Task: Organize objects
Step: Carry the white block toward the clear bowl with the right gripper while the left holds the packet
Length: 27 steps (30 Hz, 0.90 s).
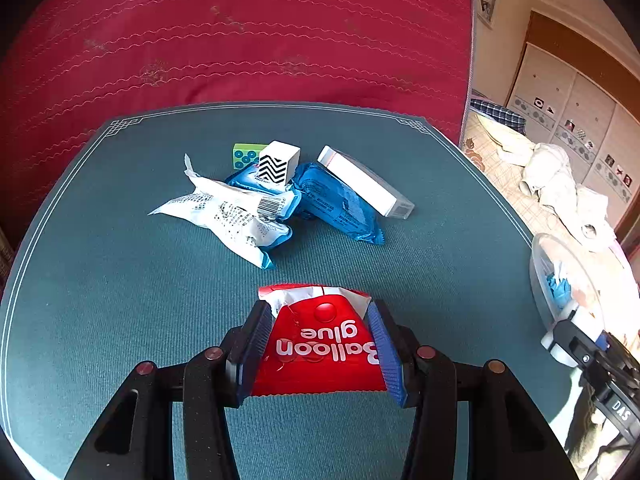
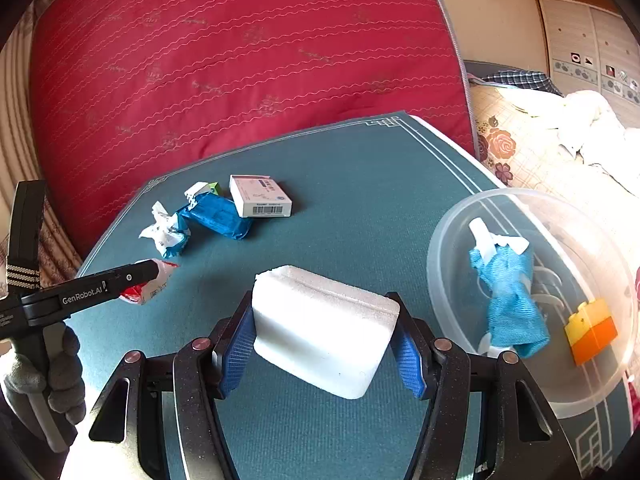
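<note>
My left gripper is shut on a red "Balloon glue" packet, held above the teal table mat. In the right wrist view that left gripper shows at the left with the red packet in it. My right gripper is shut on a white foam block. A clear plastic bowl to its right holds a blue mesh cloth and a yellow-orange brick. On the mat lie a white crumpled packet, a blue packet and a white box.
A green dotted tile and a zigzag-patterned white block sit behind the packets. A red quilted bedcover rises behind the table. A bed with white cloth lies to the right. A gloved hand holds the left gripper.
</note>
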Available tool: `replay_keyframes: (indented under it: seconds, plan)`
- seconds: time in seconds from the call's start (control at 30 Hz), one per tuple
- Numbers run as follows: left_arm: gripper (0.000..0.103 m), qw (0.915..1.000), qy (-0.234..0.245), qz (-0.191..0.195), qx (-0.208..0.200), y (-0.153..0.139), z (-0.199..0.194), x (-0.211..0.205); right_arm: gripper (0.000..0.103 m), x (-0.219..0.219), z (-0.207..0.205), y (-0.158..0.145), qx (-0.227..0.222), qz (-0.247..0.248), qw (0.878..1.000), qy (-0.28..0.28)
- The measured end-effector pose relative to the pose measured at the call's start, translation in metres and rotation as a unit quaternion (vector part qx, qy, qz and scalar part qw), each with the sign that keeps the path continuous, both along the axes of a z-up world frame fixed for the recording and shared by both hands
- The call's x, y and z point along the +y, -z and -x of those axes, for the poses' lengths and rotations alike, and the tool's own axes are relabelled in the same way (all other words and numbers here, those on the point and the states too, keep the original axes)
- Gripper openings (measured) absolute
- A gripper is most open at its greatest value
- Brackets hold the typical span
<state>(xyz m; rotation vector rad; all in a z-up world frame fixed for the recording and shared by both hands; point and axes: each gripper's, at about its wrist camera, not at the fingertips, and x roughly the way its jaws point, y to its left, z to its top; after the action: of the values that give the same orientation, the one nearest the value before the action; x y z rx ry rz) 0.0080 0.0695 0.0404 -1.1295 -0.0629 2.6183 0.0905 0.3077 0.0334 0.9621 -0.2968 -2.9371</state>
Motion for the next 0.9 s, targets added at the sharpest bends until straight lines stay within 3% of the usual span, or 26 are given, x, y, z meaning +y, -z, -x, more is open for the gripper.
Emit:
replay_keyframes:
  seconds: [0.5,0.9]
  plan:
    - [0.053,0.9987,0.051,-0.002,-0.003,-0.004,-0.007,0.037,0.063,0.078,-0.025,-0.003,0.008,-0.004,0.995,0.1]
    - [0.053,0.9967,0.081,0.005,-0.001,-0.005,-0.01,0.065,0.067,0.115,-0.031,0.008,-0.001,0.004,0.989,0.149]
